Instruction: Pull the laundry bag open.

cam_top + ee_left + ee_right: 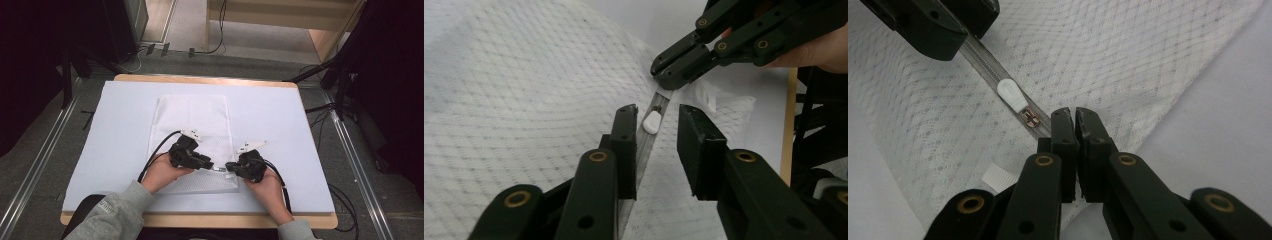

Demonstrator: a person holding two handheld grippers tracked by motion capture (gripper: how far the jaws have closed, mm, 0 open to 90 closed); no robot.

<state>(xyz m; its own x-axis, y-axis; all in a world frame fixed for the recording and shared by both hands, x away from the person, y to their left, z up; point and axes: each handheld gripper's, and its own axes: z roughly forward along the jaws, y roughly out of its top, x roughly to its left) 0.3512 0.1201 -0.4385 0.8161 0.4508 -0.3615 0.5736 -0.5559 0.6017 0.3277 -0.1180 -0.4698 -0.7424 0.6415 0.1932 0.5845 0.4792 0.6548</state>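
Two grippers meet at the near edge of a white mesh bag [192, 130] lying flat on the surface [280, 115]. The left gripper [655, 131] has its fingers spread either side of the white zipper pull [652, 122]. The right gripper [1074, 117] has its fingers pinching the zipper tape [1040, 125] just beside the pull.

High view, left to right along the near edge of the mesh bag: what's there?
Left hand → left gripper → zipper pull → right gripper → right hand.
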